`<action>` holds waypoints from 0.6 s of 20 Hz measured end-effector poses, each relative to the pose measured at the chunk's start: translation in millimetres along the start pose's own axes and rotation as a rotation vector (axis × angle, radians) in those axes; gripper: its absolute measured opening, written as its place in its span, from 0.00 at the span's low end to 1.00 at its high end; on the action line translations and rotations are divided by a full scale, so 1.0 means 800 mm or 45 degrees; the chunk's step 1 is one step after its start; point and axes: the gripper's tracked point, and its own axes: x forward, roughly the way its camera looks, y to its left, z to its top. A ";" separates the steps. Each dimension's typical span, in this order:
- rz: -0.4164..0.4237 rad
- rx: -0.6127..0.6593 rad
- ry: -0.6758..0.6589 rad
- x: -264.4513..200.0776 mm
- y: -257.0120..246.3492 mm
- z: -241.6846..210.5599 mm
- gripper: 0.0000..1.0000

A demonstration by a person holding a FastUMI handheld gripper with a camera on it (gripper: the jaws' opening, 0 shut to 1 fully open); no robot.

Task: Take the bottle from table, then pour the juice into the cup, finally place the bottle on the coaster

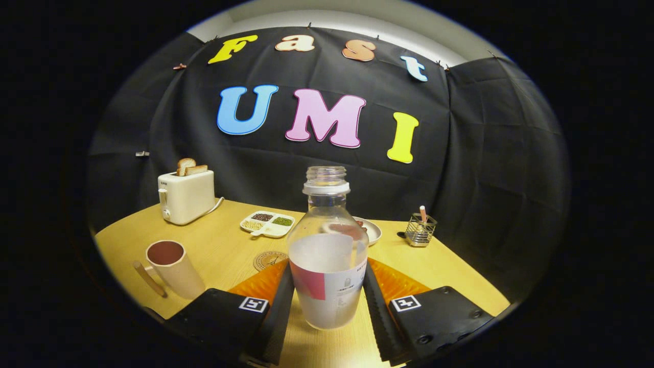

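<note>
A clear bottle [327,255] without a cap stands upright between my fingers, about half full of pale juice, with a white and red label. My gripper [328,269] is shut on it, both fingers pressing on its sides at label height. I cannot tell whether its base rests on the table [439,266] or hangs just above it. A pinkish cup [173,268] with a dark inside stands ahead to the left of the fingers. A round coaster [268,259] lies just beyond the left finger, partly hidden by the finger and the bottle.
A white toaster [186,197] with two bread slices stands at the back left. A divided dish of grains [267,224] and a small plate [372,230] lie behind the bottle. A wire holder [420,230] stands at the back right. A wooden stick [149,278] lies beside the cup.
</note>
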 end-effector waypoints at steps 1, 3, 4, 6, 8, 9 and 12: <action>-0.005 -0.065 0.015 -0.004 -0.001 0.011 0.72; -0.006 -0.198 -0.019 -0.015 -0.002 0.042 0.72; -0.036 -0.273 -0.047 -0.020 -0.006 0.058 0.72; -0.063 -0.406 -0.102 -0.023 -0.007 0.088 0.72; -0.098 -0.502 -0.110 -0.023 -0.006 0.100 0.72; -0.081 -0.537 -0.107 -0.019 0.001 0.105 0.72; -0.057 -0.672 -0.114 -0.009 0.024 0.119 0.72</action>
